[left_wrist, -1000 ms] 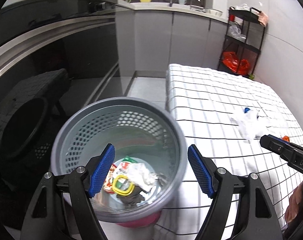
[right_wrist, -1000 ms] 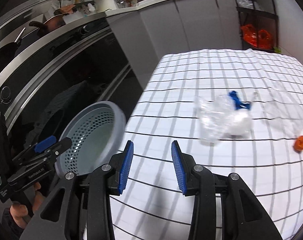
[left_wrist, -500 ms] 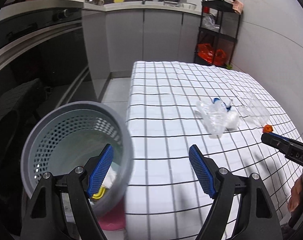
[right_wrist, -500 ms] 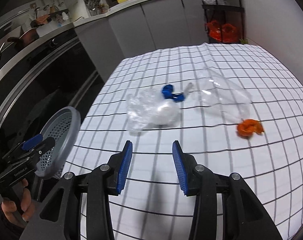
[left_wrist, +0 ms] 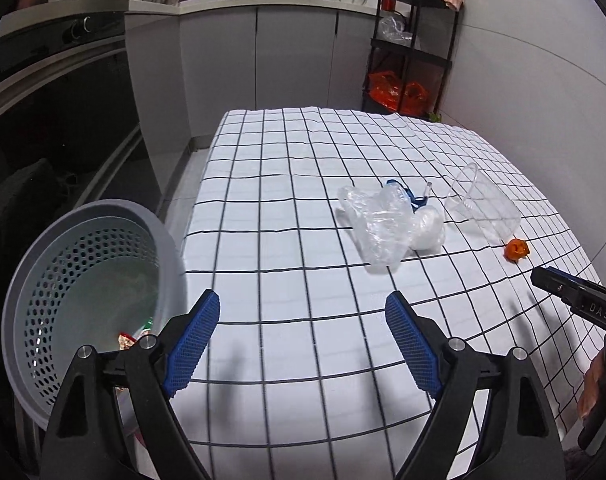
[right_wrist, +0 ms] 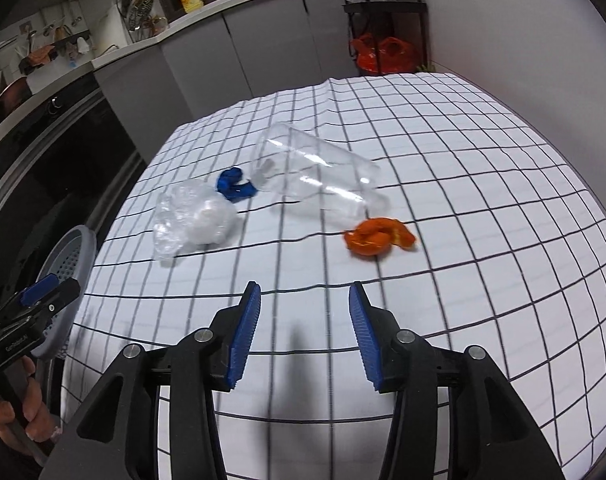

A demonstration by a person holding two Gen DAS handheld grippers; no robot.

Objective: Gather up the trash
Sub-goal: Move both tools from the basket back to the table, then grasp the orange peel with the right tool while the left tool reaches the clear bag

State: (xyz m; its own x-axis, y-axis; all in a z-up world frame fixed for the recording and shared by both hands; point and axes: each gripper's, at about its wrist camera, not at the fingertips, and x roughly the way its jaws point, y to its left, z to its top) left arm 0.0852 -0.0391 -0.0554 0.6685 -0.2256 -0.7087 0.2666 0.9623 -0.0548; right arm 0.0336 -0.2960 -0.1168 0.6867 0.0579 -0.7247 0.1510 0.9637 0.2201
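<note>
On the checked tablecloth (right_wrist: 483,200) lie a crumpled clear plastic bag (right_wrist: 191,224), a blue scrap (right_wrist: 235,186), a clear plastic cup on its side (right_wrist: 319,176) and an orange peel (right_wrist: 377,238). They also show in the left wrist view: bag (left_wrist: 383,224), cup (left_wrist: 483,204), peel (left_wrist: 517,249). A grey perforated bin (left_wrist: 83,292) stands off the table's left edge with trash inside. My left gripper (left_wrist: 303,344) is open and empty above the table's near edge. My right gripper (right_wrist: 305,334) is open and empty, just short of the peel.
Grey kitchen cabinets (left_wrist: 263,52) and a dark oven front (left_wrist: 55,92) run along the back and left. A black shelf rack (left_wrist: 415,44) with orange bags stands at the back right by the wall.
Both grippers have swung right, away from the bin and toward the trash on the table. The right gripper has closed in on the orange peel and its jaws stand a little wider.
</note>
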